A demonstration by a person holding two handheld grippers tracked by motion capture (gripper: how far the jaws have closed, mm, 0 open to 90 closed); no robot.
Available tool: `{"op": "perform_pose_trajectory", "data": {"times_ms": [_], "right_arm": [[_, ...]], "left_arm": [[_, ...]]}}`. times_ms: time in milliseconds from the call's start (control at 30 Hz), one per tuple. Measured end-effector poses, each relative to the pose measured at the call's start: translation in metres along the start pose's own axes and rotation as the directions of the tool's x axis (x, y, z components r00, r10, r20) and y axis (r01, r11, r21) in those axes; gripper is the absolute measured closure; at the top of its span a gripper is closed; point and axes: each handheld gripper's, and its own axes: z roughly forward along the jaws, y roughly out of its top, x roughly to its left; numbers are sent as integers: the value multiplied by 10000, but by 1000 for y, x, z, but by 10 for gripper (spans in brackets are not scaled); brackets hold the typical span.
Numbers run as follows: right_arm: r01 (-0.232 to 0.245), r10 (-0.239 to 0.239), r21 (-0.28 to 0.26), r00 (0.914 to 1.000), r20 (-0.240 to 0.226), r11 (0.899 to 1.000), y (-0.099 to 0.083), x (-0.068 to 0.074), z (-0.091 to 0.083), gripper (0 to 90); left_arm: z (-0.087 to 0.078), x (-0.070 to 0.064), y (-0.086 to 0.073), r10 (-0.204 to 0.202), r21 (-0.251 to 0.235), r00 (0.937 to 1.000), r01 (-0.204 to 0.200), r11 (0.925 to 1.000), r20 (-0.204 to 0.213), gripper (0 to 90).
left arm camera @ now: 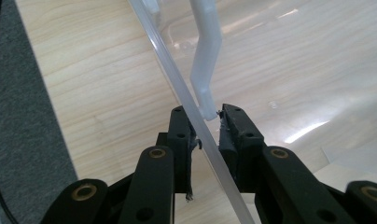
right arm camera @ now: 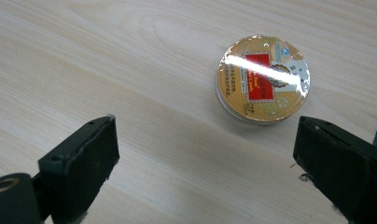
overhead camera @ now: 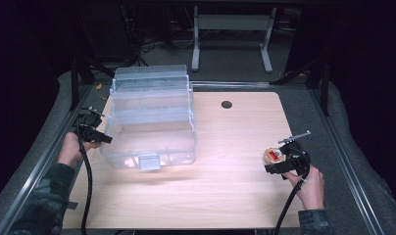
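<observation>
Both grippers are showing matte black bodies. The left gripper [left arm camera: 207,122] is showing two blocky jaws on hinged links, brass-ringed pivot holes glinting along them, small screw holes dotting the jaw faces, and frayed padding peeling at the inner edges. The right gripper [right arm camera: 205,154] is showing thick, square-ended black pads [right arm camera: 86,154] and one brass-ringed hole at the lower left. A thin grey rod is sticking out from its top in the high view. A black cable [overhead camera: 86,186] is trailing from each gripper. The person is wearing dark, mottled camouflage sleeves [overhead camera: 41,200].
</observation>
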Motion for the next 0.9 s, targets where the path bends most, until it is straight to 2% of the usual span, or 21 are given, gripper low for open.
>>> {"op": "perform_pose_trajectory", "data": {"times_ms": [300,500,767,800,833,900], "right_arm": [[-146,147,-65,9999,82,9999,-6,-4,-4,61],[-227,227,23,9997,117,9997,-8,-6,-1,61],[-274,274,53,9996,32,9996,-8,-9,0,61],[-284,283,58,9993,245,9996,-9,-9,0,61],[-299,298,50,9992,248,9995,-9,-9,0,61],[-325,324,55,9994,114,9995,-10,-11,1,62]], "left_arm": [[5,-22,9,455,120,9990,-455,9989,-5,731],[9,-34,13,531,18,9984,-532,9986,168,727],[15,-53,22,868,20,9955,-869,9962,371,722],[15,-56,24,894,36,9953,-896,9960,382,721],[16,-58,24,896,21,9952,-897,9960,397,722],[17,-64,26,919,-8,9949,-920,9958,418,722]]}}
